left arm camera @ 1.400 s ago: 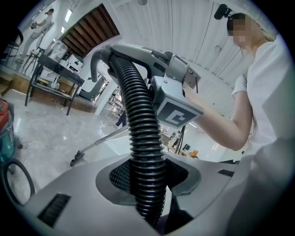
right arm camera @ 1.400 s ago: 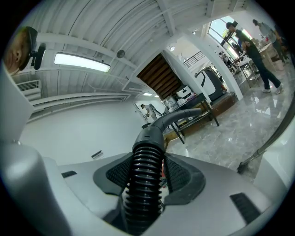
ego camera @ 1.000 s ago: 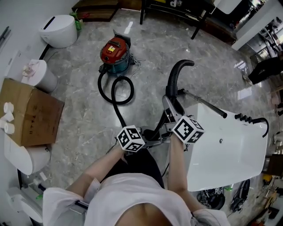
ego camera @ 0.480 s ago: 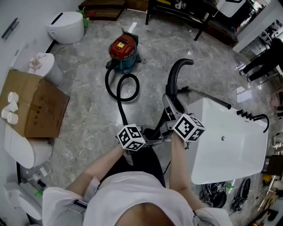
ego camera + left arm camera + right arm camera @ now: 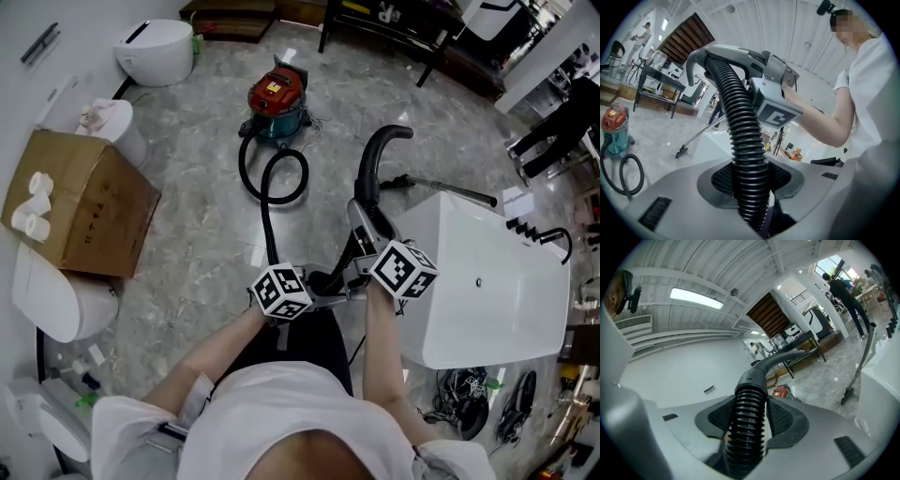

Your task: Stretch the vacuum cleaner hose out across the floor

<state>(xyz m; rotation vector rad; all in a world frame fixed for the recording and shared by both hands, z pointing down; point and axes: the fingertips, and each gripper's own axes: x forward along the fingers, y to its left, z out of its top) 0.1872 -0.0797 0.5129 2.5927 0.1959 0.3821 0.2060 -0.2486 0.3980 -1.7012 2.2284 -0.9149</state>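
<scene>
A red and teal vacuum cleaner (image 5: 278,101) stands on the marble floor at the top of the head view. Its black ribbed hose (image 5: 270,225) makes one loop beside it, then runs toward me. My left gripper (image 5: 322,284) is shut on the hose (image 5: 740,131), which fills the space between its pads (image 5: 780,178). My right gripper (image 5: 362,217) is shut on the hose (image 5: 746,427) further along, just below the rigid cuff (image 5: 752,378). The curved handle end (image 5: 380,150) rises past it. The two grippers are close together, in front of my body.
A white tub-shaped unit (image 5: 487,281) stands close on my right, with the vacuum's metal wand (image 5: 441,190) lying at its far edge. A cardboard box (image 5: 80,211) and white toilets (image 5: 155,52) line the left wall. Dark tables (image 5: 394,23) stand at the back.
Both grippers have carried the hose back from the vacuum cleaner, which now lies farther up the head view. The straight stretch of hose between loop and grippers looks longer.
</scene>
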